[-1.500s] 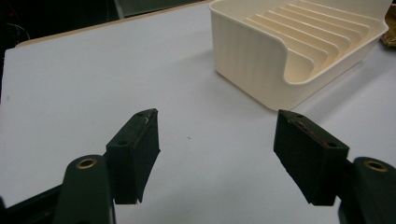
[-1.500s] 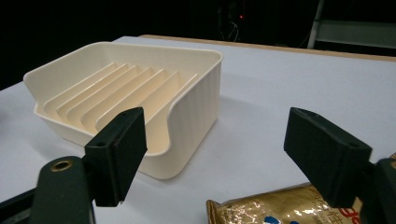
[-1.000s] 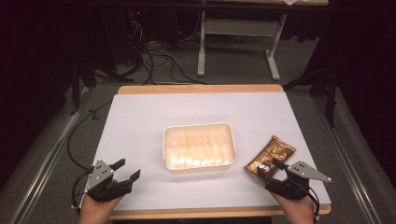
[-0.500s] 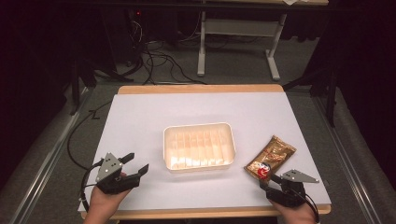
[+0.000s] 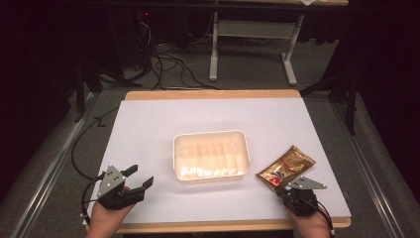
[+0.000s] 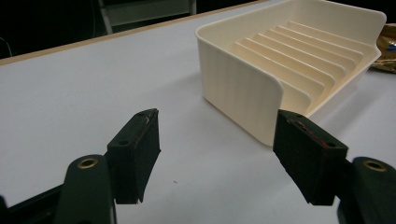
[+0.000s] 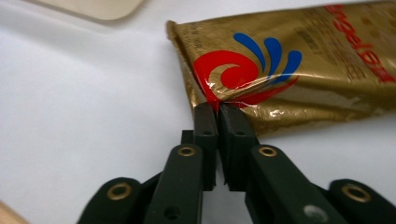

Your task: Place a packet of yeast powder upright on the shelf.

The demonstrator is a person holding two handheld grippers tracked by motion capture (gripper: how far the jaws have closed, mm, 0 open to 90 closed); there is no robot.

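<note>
Cream tray (image 5: 210, 156) centre of table (image 5: 148, 124); gold pouch (image 5: 287, 166) flat just right of it. R gripper (image 7: 217, 108) low at near-right edge, jaws just closed, pinching pouch's near edge. L gripper (image 5: 139, 177) near-left, angled toward tray, jaws wide, nothing between.

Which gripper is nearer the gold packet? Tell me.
Right. The right gripper is shut on the near edge of the gold packet; the left gripper sits open at the table's opposite side, beyond the cream tray.
</note>
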